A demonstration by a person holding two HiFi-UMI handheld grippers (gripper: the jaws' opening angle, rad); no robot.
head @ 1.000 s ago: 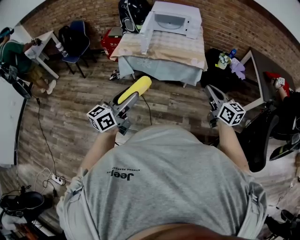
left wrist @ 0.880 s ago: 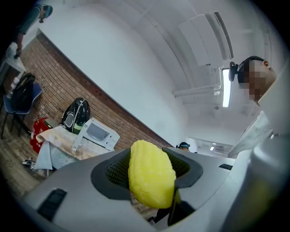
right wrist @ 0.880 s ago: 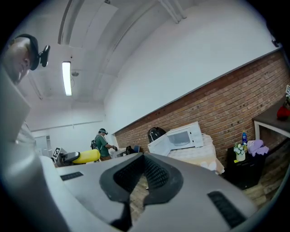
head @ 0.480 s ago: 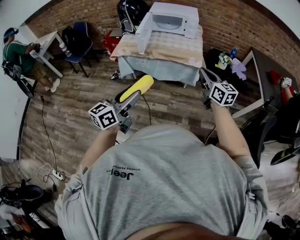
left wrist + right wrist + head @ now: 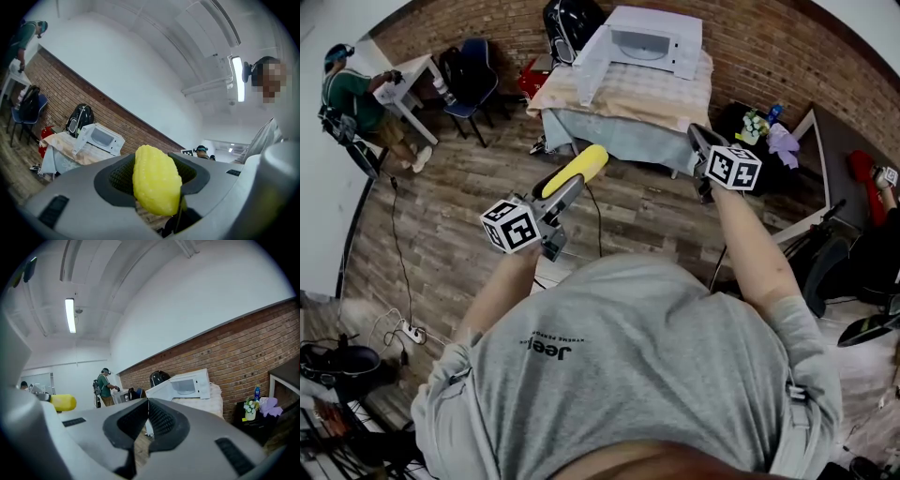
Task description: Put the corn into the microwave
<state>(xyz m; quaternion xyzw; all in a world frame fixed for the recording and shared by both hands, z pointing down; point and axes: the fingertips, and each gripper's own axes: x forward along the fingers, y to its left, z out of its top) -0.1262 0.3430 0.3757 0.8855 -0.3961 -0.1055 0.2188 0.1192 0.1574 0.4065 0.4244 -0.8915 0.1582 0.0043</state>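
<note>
The yellow corn (image 5: 577, 170) lies lengthwise between the pads of my left gripper (image 5: 567, 185), which is shut on it and held level above the wooden floor. In the left gripper view the corn (image 5: 156, 179) fills the jaws, with the white microwave (image 5: 101, 137) far off to the left. That microwave (image 5: 647, 42) stands on a cloth-covered table (image 5: 623, 98) ahead, and its door (image 5: 591, 64) hangs open. My right gripper (image 5: 697, 141) is shut and empty, near the table's front right corner. In the right gripper view its pads (image 5: 148, 402) meet, with the microwave (image 5: 183, 385) beyond them and the corn (image 5: 63, 402) at the left.
A person in green (image 5: 352, 94) stands by a white table at the far left, next to a blue chair (image 5: 473, 84). A black backpack (image 5: 567, 23) leans left of the microwave. Flowers (image 5: 753, 127) and a dark desk (image 5: 853, 164) are at the right. Cables (image 5: 398, 328) trail on the floor.
Both grippers have come nearer to the cloth-covered table, the corn still held in the left one. The right gripper has gone up and left in the head view.
</note>
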